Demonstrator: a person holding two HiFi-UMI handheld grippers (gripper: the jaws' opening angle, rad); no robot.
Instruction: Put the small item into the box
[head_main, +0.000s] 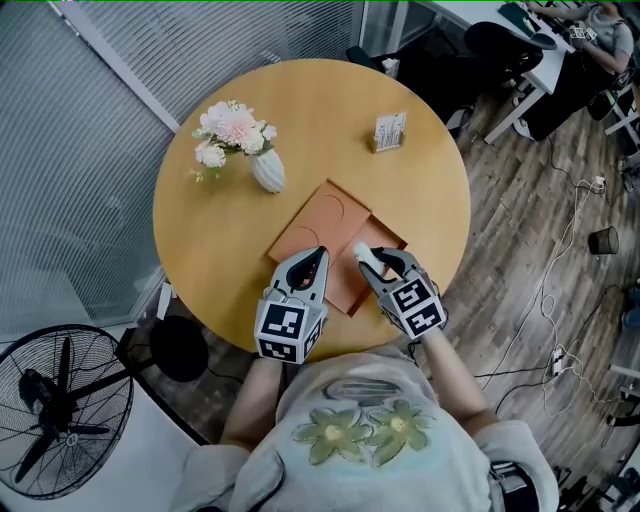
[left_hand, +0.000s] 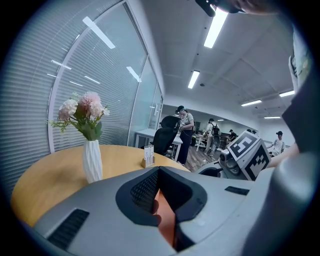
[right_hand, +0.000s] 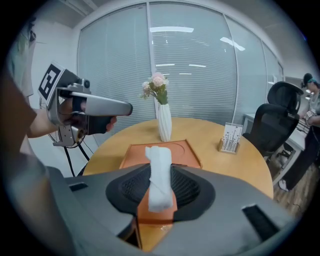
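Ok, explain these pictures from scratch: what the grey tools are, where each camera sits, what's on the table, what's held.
A person holds two hand-operated grippers, each with two jaws and a marker cube. The head view looks down from the person's head. The other two views ride on the grippers and look along their jaws. On the round table stand a vase of flowers, a small card stand and a flat orange box. The right gripper clamps a white roll over the box. The left gripper has its jaws nearly together at the box's near edge, apparently pinching it.

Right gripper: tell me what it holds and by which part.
A rolled white tissue, clamped by its lower half between the right gripper's fingers, top end sticking out.
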